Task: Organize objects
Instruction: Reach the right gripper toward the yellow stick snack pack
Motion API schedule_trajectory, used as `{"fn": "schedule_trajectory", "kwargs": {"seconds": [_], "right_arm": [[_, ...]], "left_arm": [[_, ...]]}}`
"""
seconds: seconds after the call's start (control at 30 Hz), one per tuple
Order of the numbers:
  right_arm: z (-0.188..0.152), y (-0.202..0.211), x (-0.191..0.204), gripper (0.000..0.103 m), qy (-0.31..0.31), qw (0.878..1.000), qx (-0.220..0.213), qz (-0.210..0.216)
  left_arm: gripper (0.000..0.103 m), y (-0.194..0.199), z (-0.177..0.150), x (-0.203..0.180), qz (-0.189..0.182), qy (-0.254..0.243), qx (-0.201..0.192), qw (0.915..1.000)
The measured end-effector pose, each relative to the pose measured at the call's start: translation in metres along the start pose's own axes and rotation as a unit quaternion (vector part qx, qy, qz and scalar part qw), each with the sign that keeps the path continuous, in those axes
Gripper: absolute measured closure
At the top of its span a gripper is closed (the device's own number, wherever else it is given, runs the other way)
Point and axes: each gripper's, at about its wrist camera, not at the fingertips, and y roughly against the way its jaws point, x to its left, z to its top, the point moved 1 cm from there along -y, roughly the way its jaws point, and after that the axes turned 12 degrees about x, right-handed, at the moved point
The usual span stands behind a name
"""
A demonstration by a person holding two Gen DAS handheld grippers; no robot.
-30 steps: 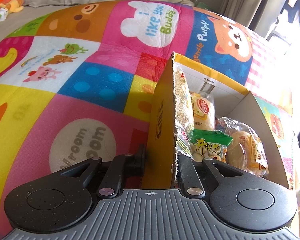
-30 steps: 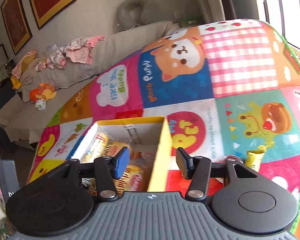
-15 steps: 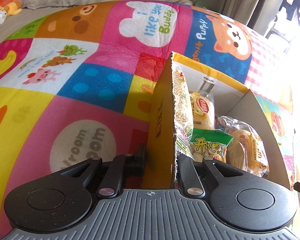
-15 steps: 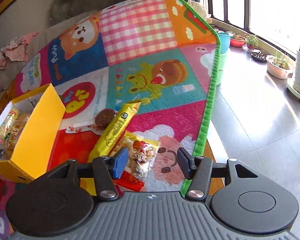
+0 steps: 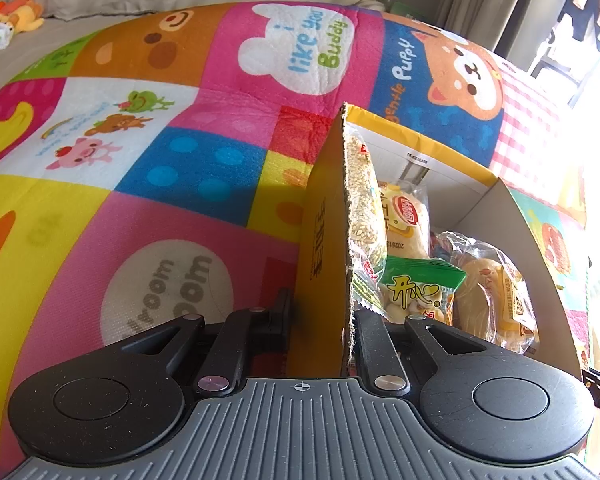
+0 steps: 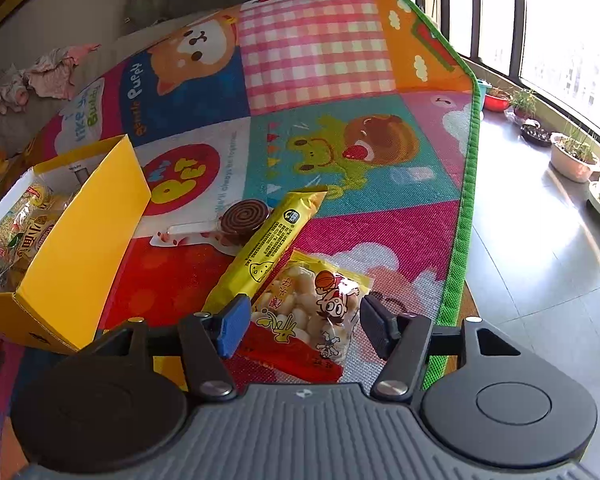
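Note:
A yellow cardboard box (image 5: 324, 240) stands on the play mat, filled with snack packets: a sesame bar, a green bag (image 5: 418, 290) and wrapped buns (image 5: 496, 296). My left gripper (image 5: 324, 320) is shut on the box's near wall. In the right wrist view the same box (image 6: 80, 232) sits at the left. A clear bag of white candy (image 6: 312, 312) with a cartoon figure lies between the fingers of my right gripper (image 6: 304, 324), whose jaws are opening and do not press on it. A long yellow packet (image 6: 268, 240) and a spiral lollipop (image 6: 244, 220) lie just beyond.
The colourful play mat (image 6: 320, 60) ends at a green border (image 6: 460, 220) on the right, with tiled floor and potted plants (image 6: 572, 156) past it. A beige sofa with clothes and a plush toy (image 5: 16, 12) lies behind the mat.
The right gripper swung from over the box to the right and down to the loose snacks near the mat's edge, and its jaws spread wider. The left gripper kept still on the box wall.

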Motion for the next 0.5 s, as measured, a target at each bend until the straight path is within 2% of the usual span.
{"fn": "schedule_trajectory", "kwargs": {"seconds": [0.13, 0.37, 0.5], "right_arm": [[-0.007, -0.001, 0.001, 0.041, 0.009, 1.000, -0.005, -0.001], [-0.037, 0.008, 0.017, 0.040, 0.072, 0.997, -0.021, -0.022], [-0.041, 0.013, 0.018, 0.040, 0.072, 0.997, -0.015, -0.011]], "left_arm": [[0.088, 0.000, -0.001, 0.001, -0.001, 0.000, -0.002, 1.0000], [0.088, 0.000, -0.002, 0.001, -0.002, 0.001, -0.004, 1.0000], [0.088, 0.000, -0.002, 0.001, -0.002, 0.001, -0.004, 1.0000]]}}
